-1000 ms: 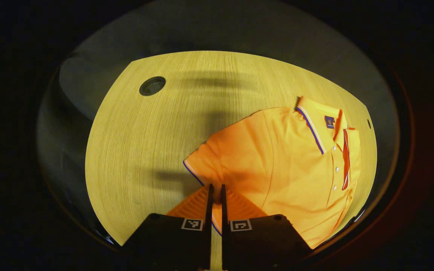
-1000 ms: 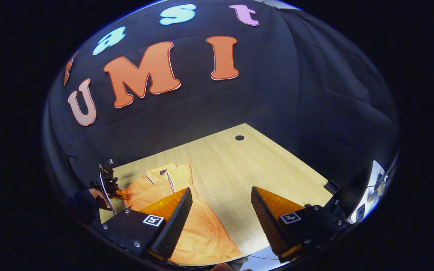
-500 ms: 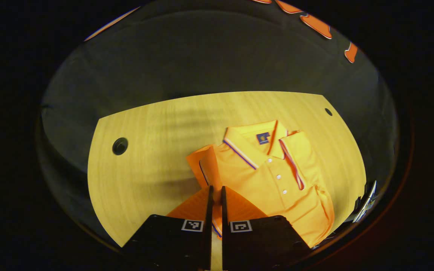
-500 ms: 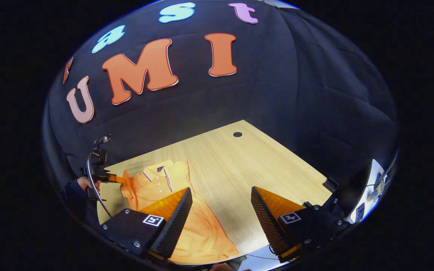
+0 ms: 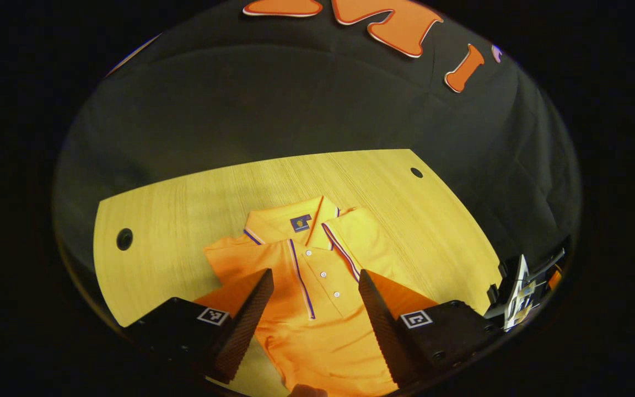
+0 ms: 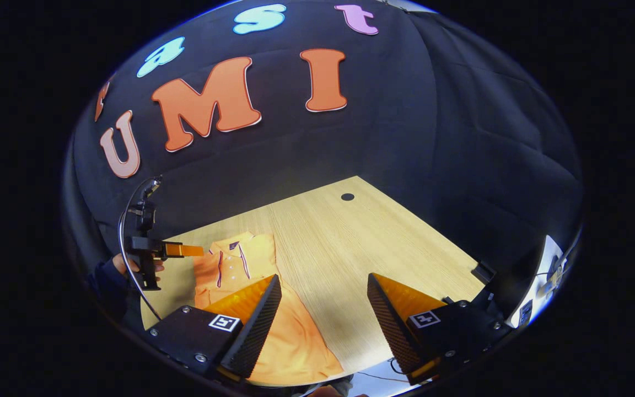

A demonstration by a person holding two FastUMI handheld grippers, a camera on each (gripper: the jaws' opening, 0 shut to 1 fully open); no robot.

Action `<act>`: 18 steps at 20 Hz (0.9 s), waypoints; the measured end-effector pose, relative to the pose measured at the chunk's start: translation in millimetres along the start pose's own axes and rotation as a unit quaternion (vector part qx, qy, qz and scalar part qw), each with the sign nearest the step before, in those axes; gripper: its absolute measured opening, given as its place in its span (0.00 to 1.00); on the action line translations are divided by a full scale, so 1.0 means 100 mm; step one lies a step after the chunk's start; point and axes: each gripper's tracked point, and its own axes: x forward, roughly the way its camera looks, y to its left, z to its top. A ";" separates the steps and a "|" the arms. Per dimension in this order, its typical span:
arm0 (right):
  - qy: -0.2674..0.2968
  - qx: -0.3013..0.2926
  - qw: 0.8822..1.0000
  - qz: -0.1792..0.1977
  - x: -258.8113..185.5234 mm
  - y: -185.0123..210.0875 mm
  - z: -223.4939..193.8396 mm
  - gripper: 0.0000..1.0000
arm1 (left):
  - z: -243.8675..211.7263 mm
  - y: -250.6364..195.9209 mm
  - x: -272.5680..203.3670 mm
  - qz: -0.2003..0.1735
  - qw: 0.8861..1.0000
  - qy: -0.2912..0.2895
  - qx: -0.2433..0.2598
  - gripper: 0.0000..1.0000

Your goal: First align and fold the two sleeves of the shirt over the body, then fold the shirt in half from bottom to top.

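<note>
Right gripper point(image 6: 323, 298): fingers spread wide at 6 o'clock, nothing between them, poised above the near edge of the wooden table point(image 6: 361, 242). Orange polo shirt point(image 6: 251, 286) lies flat toward 7–8 o'clock, collar pointing away, left finger point(image 6: 251, 320) covering part of its body. Left gripper point(image 6: 185, 251) at 9 o'clock, held level above the table by a hand point(image 6: 124, 267) in a dark sleeve, tips near the shirt's collar; spread unclear. Small round hole point(image 6: 347, 197) in tabletop near 12 o'clock.
</note>
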 end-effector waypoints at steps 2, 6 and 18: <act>-0.018 -0.019 1.000 0.010 -0.01 -0.03 0.09 0.96 | 0.08 0.01 -0.31 0.017 0.999 -0.035 -0.005 0.99; -0.073 -0.070 0.994 0.032 0.00 0.00 0.30 0.96 | 0.15 0.00 -0.91 0.059 0.993 -0.104 0.002 0.99; -0.183 -0.126 0.964 0.147 -0.20 0.52 0.32 0.95 | -0.14 -0.57 -2.66 0.181 0.924 -0.334 0.049 0.98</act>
